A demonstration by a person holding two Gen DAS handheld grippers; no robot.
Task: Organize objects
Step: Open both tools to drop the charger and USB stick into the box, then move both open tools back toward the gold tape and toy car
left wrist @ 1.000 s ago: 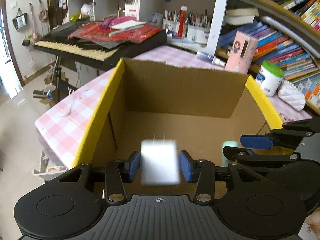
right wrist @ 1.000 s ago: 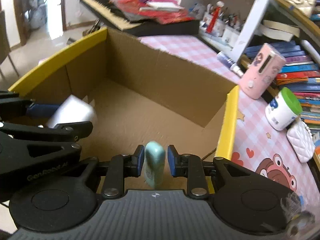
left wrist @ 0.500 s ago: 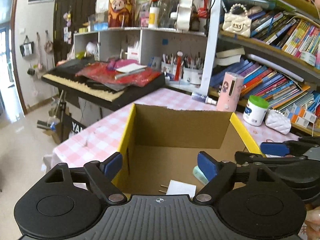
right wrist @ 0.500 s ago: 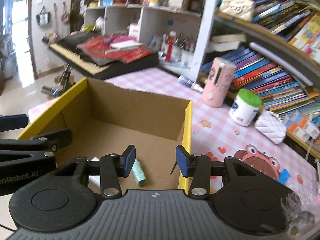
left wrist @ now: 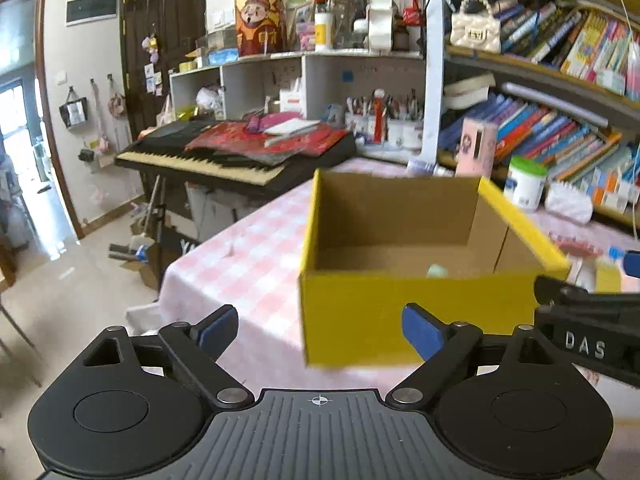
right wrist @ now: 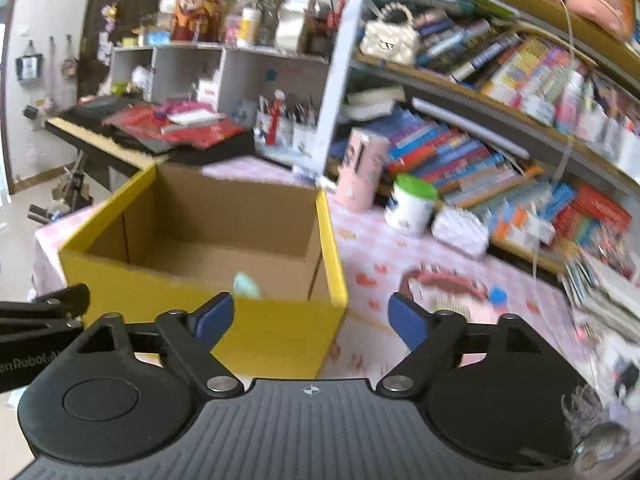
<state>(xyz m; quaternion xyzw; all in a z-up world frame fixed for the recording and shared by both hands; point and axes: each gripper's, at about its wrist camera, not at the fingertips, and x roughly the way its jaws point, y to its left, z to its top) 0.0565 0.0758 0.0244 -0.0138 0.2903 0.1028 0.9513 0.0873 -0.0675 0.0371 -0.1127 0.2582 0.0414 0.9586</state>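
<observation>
Now both empty: left tool (left wrist: 316,330) and right tool (right wrist: 310,318) jaws opening, nothing between. Mint item (right wrist: 246,285) in yellow box (left wrist: 400,312) looks light, hard, smooth; I grip across narrow sides.

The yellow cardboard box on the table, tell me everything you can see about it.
The yellow cardboard box is open-topped, yellow outside and along its rims, plain brown corrugated card inside. It stands upright on the pink checked tablecloth, near the table's edge. A small pale green object lies on its floor by the near wall; that wall hides the rest of the floor. Nothing grips it: both grippers sit in front of it, without touching it.
</observation>
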